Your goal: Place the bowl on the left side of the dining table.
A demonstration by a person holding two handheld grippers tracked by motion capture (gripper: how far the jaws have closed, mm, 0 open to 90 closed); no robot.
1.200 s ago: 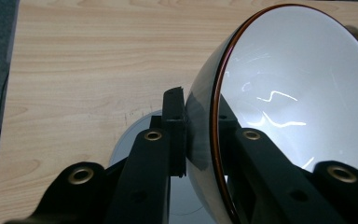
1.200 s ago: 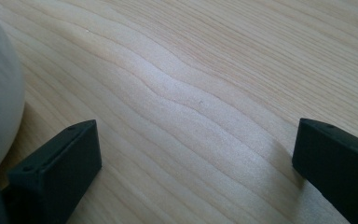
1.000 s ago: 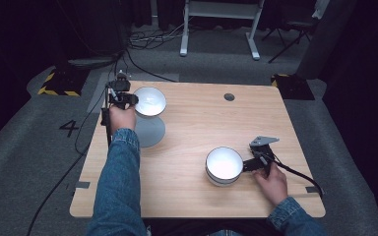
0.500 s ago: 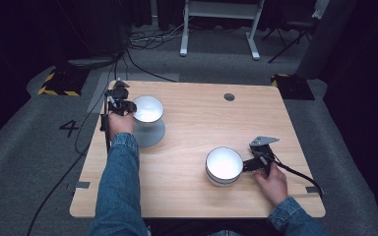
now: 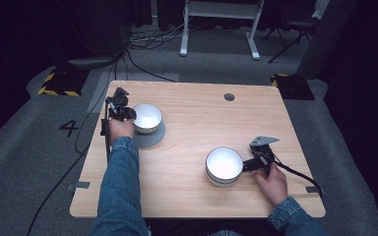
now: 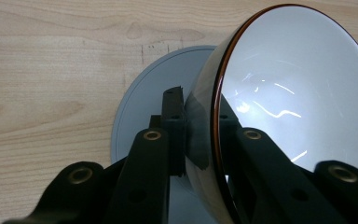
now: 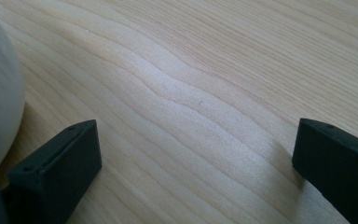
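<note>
A pale wooden table (image 5: pixel 197 147) is standing on grey carpet in a dark room, with a painted "4" (image 5: pixel 69 128) showing on the floor to its left. The bowl (image 5: pixel 146 118) near the table's left edge is hanging over a grey round plate (image 5: pixel 153 139), tilted, its rim pinched between the closed jaws of the left gripper (image 5: pixel 123 114), one jaw inside and one outside. Compared with a second ago, this bowl is sitting nearer the person, now over the plate rather than beyond it. A second white bowl (image 5: pixel 224 165) is resting toward the right, just beside the right gripper (image 5: pixel 248 164), whose jaws are standing wide apart over bare wood, gripping nothing
</note>
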